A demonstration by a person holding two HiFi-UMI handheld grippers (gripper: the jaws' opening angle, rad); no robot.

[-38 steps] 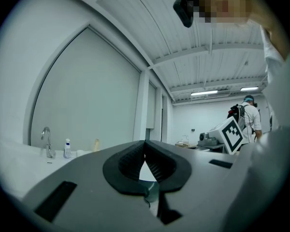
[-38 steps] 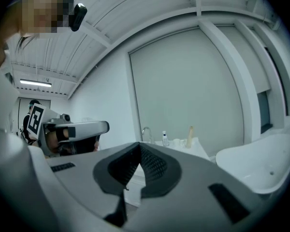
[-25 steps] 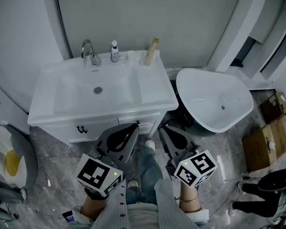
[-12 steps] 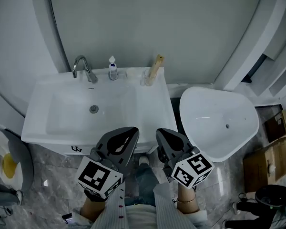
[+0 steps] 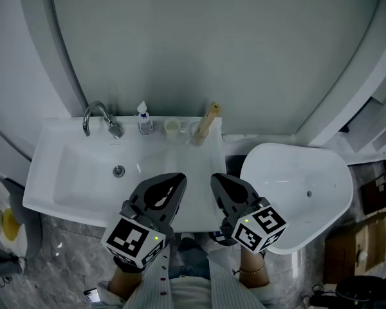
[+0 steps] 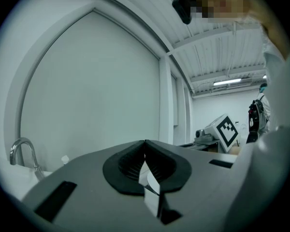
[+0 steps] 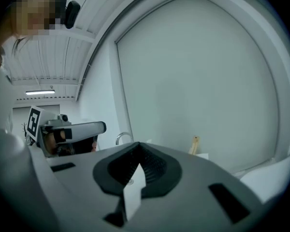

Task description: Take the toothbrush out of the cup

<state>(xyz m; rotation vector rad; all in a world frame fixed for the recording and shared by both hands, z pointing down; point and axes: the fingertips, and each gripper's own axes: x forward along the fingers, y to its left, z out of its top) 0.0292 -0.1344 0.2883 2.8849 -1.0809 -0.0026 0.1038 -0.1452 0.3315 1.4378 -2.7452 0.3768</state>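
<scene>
Honestly, only at the approach step here. Toothbrush (image 5: pixel 208 121) parked in the cup (image 5: pixel 197 137) at the back edge of the sink (image 5: pixel 64 179), pale wooden-looking handle leaning out toward 1 o'clock. Well apart from both grippers, so nothing lifted yet.

Right gripper (image 5: pixel 217 180): jaws pinched fully together, nothing between them, touching nothing. Same deal for the left gripper (image 5: pixel 177 179): closed tight, empty, hovering by the front edge of the sink. From the right one, cup at roughly 11 o'clock; from the left one, roughly 1 o'clock.

Next up, probably: pick a hand (leaning toward the right), spread those jaws first, then reach forward and come in on the upper handle, well clear of the rim. Then pull up along the lean rather than sideways, or risk tipping the cup. Worth watching the second cup (image 5: pixel 172 128) just beside the target at 9 o'clock, the bottle (image 5: pixel 143 119) further along the same way, and the tap (image 5: pixel 98 116) beyond that. Might want the left steadying the cup, but only guessing there.
</scene>
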